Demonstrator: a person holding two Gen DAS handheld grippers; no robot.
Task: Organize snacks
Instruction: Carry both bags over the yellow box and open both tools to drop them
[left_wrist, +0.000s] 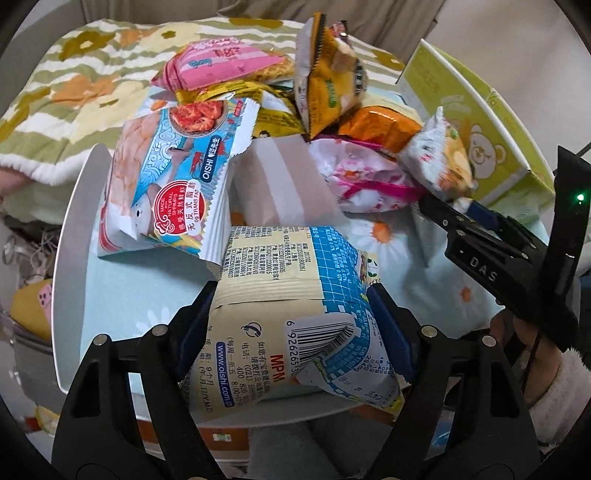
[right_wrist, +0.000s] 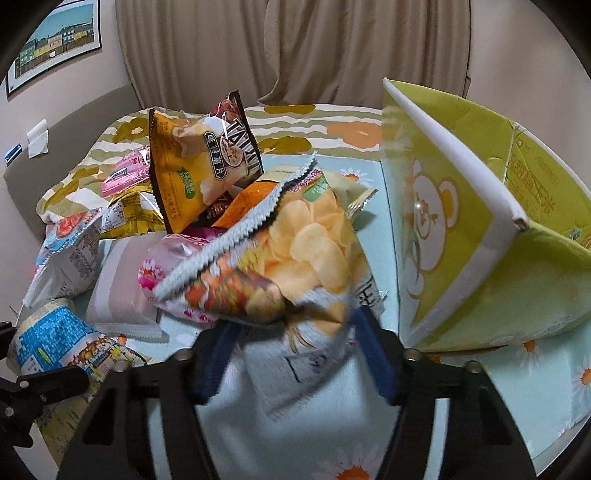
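My left gripper (left_wrist: 295, 325) is shut on a blue and cream Oishi snack bag (left_wrist: 295, 295), held just above the round table; the bag also shows in the right wrist view (right_wrist: 55, 339). My right gripper (right_wrist: 291, 354) is shut on a pale chip bag with potato slices printed on it (right_wrist: 306, 258), lifted off the table; it also shows in the left wrist view (left_wrist: 439, 158), with the gripper (left_wrist: 461, 206) below it. A pile of snack bags (left_wrist: 280, 103) lies behind. A green cardboard box with a bear print (right_wrist: 461, 229) stands open at the right.
The table (left_wrist: 70, 221) has a light blue daisy cloth and a white rim. A shrimp chip bag (left_wrist: 170, 188), a grey packet (left_wrist: 280, 184) and a pink bag (left_wrist: 369, 184) lie on it. A flowered bed cover (left_wrist: 74, 92) and curtains (right_wrist: 295, 48) are behind.
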